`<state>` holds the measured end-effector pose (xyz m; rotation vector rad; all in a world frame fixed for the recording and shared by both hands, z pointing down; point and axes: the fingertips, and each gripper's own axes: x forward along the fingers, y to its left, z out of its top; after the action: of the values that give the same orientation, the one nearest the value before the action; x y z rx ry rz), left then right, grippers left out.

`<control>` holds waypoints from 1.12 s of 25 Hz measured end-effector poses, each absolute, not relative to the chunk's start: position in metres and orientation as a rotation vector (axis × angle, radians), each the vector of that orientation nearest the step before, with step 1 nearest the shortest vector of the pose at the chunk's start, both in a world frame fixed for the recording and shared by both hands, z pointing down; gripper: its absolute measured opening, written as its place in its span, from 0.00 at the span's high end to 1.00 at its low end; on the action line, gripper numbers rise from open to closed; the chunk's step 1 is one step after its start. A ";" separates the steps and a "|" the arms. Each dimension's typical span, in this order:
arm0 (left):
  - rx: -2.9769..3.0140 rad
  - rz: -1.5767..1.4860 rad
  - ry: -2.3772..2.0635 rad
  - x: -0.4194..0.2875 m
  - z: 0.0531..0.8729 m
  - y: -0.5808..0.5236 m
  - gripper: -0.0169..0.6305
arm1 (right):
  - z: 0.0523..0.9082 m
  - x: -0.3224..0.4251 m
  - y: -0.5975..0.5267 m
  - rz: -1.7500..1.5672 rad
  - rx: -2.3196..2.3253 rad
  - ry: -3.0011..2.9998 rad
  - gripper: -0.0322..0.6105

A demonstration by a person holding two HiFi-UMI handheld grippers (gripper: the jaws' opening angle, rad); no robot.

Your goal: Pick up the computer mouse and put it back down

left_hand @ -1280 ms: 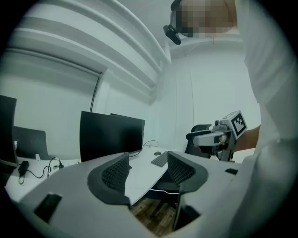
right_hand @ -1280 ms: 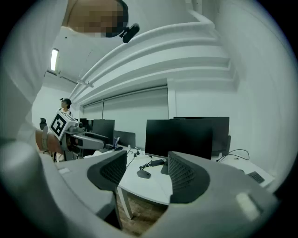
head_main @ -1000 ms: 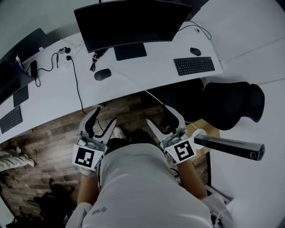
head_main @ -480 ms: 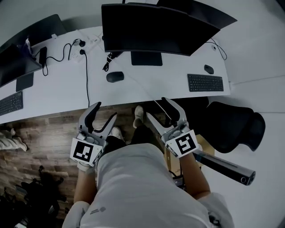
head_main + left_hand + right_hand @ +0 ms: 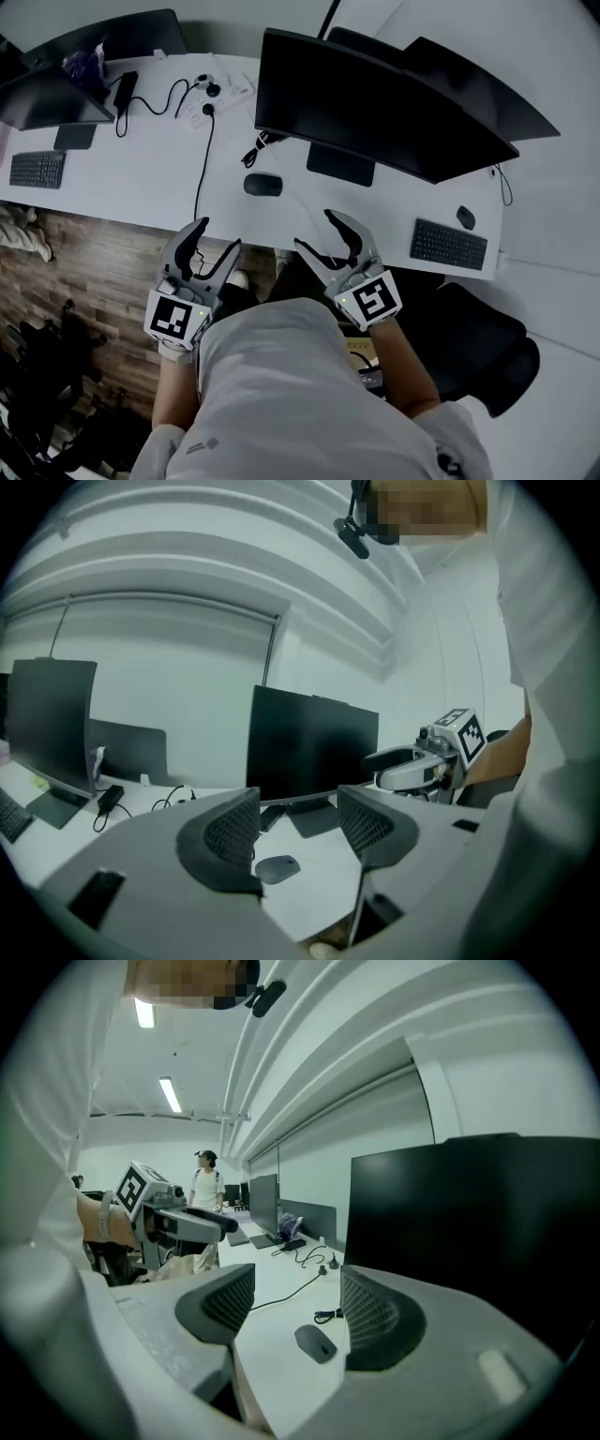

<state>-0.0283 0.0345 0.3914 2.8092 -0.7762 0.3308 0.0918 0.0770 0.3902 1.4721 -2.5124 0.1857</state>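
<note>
The computer mouse (image 5: 263,185) lies flat on the white counter (image 5: 141,192), just in front of the big dark monitor (image 5: 375,103) and left of its stand, close to a black cable (image 5: 199,159) that runs toward the counter's near edge. It rests on the same spot as a second ago, but it now shows lower in the head view and nearer to both tools, which have come up to the counter's edge from over the wooden floor (image 5: 84,272).

The left tool (image 5: 217,236) hangs just short of that edge, below and left of the mouse, its jaws spread with nothing between them. In the left gripper view the mouse (image 5: 277,868) shows through the gap of the left tool (image 5: 298,827), ahead on the counter and untouched. The right tool (image 5: 316,232) reaches over the edge, below and right of the mouse, jaws likewise spread and empty. In the right gripper view the mouse (image 5: 316,1342) sits low in the gap, nearer the right-hand jaw, still apart from it.

Farther right on the counter lie a black keyboard (image 5: 448,244) and a second small mouse (image 5: 466,217).
</note>
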 end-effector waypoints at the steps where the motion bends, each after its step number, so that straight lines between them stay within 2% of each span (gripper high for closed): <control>1: 2.793 0.339 -0.812 -0.026 0.393 0.030 0.60 | 0.394 0.094 0.069 0.165 1.420 -2.532 0.52; 11: 2.565 0.375 -1.162 -0.018 0.407 0.015 0.60 | 0.466 0.109 0.018 0.351 1.018 -2.538 0.52; 28: 2.254 0.385 -1.469 -0.083 0.445 0.038 0.60 | 0.582 0.069 -0.024 0.365 0.662 -2.381 0.50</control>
<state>-0.0829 0.0383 0.4445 2.2538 -1.4686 0.3849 0.0694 -0.0242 0.5820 0.6620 -2.3808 0.3647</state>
